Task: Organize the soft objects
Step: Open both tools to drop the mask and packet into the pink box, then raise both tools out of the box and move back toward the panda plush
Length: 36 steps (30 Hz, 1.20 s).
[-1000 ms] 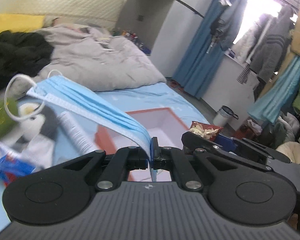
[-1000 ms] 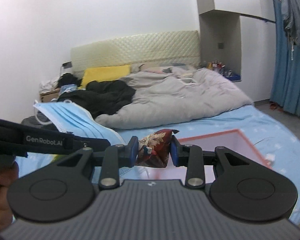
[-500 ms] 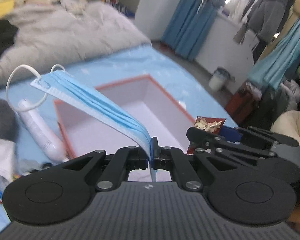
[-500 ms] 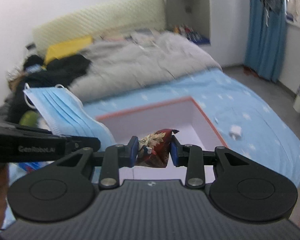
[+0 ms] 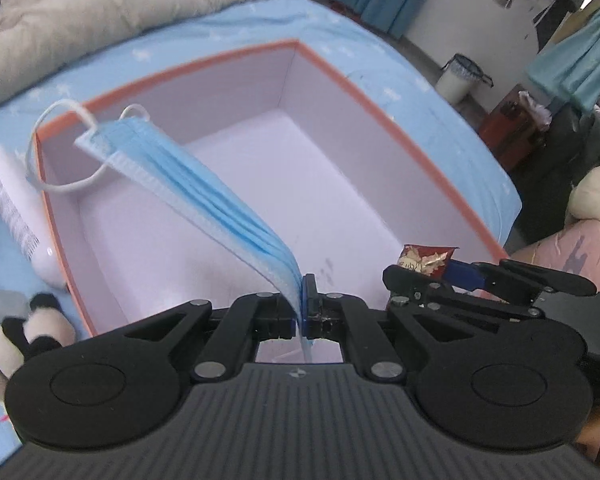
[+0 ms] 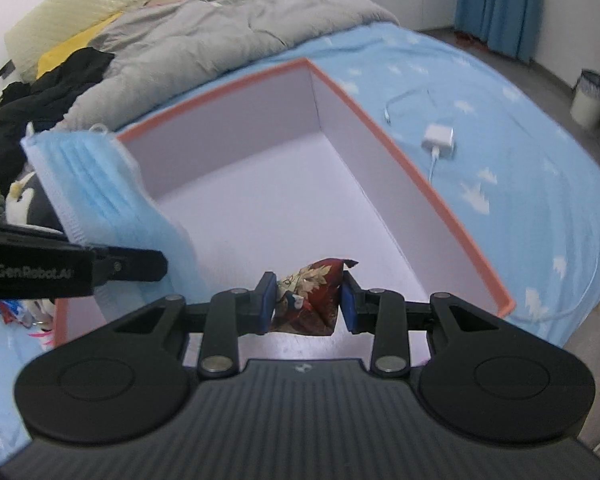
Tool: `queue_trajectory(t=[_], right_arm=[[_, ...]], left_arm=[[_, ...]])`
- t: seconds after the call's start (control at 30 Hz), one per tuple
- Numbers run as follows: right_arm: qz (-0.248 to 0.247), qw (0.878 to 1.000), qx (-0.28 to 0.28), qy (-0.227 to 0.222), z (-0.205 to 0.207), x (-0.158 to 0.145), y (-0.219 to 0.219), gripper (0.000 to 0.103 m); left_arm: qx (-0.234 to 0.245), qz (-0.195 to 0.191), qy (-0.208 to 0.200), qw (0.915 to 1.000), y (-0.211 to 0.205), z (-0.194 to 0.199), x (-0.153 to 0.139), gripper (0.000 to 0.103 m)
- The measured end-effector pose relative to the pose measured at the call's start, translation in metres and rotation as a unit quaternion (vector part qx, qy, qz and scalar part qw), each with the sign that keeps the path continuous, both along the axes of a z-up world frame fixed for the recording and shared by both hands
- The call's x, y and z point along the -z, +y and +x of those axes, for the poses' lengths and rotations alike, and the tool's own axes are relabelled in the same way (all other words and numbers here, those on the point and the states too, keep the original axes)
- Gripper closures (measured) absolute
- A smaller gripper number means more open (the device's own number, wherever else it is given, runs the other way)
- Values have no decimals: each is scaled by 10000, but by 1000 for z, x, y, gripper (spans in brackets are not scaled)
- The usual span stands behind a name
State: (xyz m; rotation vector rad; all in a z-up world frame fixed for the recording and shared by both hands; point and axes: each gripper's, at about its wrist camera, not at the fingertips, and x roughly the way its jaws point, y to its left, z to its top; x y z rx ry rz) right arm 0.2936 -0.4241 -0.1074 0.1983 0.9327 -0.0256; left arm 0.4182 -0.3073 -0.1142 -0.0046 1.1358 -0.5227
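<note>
Both wrist cameras sit close above the open orange-rimmed box (image 5: 396, 120) on the blue bedsheet (image 6: 520, 160), each tilted down into its pale interior. The left wrist view looks along the left gripper (image 5: 301, 304) from the box's near edge, facing the far corner, with the grey duvet (image 5: 100, 12) beyond. The right wrist view looks along the right gripper (image 6: 308, 300) from the same near side. They share the box, and each catches the other gripper at its edge.

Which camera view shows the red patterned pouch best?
The right wrist view: the red patterned pouch sits centred between the right gripper fingers, its leaf print clear. The left wrist view catches only its top edge from the side.
</note>
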Motion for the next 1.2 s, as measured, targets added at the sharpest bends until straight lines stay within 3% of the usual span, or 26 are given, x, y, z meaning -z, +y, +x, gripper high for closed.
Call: queue_trajectory(t=[0.3, 0.37, 0.4, 0.43, 0.7, 0.9, 1.2], right_arm=[[-49, 10000, -40, 45, -1, 11, -2, 63], [-38, 10000, -76, 29, 0, 9, -2, 54], [-48, 10000, -66, 2, 0, 8, -2, 48], [-64, 10000, -47, -24, 0, 6, -2, 46], [-112, 9981, -51, -597, -13, -29, -1, 44], [-99, 9933, -107, -1142, -30, -64, 5, 44], [-72, 9828, -413, -1799, -66, -100, 33, 44]], left_arm=[[139, 159, 15, 9998, -5, 0, 12, 96], [86, 105, 64, 9999, -1, 1, 10, 81], [47, 78, 63, 9999, 2, -3, 7, 60], [16, 46, -9, 10000, 4, -3, 3, 53], [144, -52, -849, 9963, 17, -26, -50, 53], [122, -180, -1538, 9879, 36, -54, -91, 46], [-8, -236, -2178, 9757, 71, -116, -119, 46]])
